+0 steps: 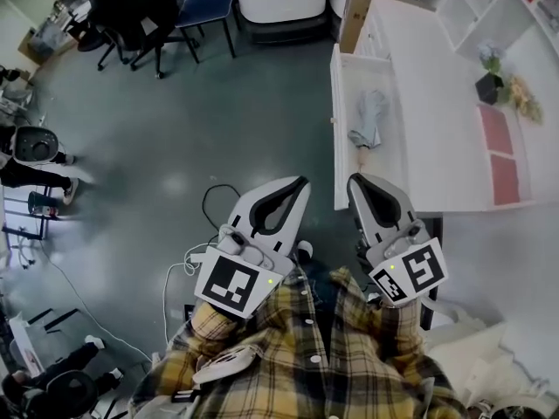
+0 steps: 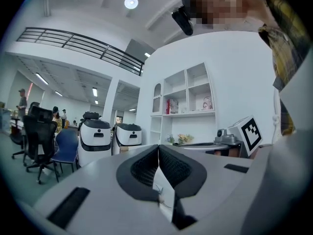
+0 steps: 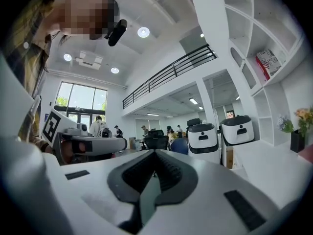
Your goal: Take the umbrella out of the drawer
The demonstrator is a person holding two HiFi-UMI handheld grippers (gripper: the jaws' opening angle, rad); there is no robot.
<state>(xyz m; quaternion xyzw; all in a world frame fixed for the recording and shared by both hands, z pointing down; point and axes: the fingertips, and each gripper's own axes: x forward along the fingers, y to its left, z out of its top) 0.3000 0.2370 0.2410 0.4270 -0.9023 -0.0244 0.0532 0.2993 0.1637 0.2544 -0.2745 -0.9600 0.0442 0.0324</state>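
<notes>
Umbrella (image 1: 369,119): folded, grey, lying along the middle of the open drawer (image 1: 337,103), handle toward its near edge.
Left gripper (image 1: 302,182): jaws together, empty, over the floor.
Right gripper (image 1: 353,180): jaws together, empty, at the drawer's near edge, clear of the umbrella.
Plant (image 1: 489,84): beyond, on the shelf (image 1: 472,24).

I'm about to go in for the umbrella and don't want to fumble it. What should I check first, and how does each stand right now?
1. Drawer pulled open: ok.
2. Umbrella in plain sight, folded, nothing on top of it: ok.
3. Right hand-held gripper open for the grasp: not ok, jaws shut and empty.
4. Left hand-held gripper free: ok, shut on nothing.
5. Right hand-held gripper at the umbrella: not ok, it is short of it, at the drawer's near end.
6. Umbrella strap fastened: cannot tell.
</notes>
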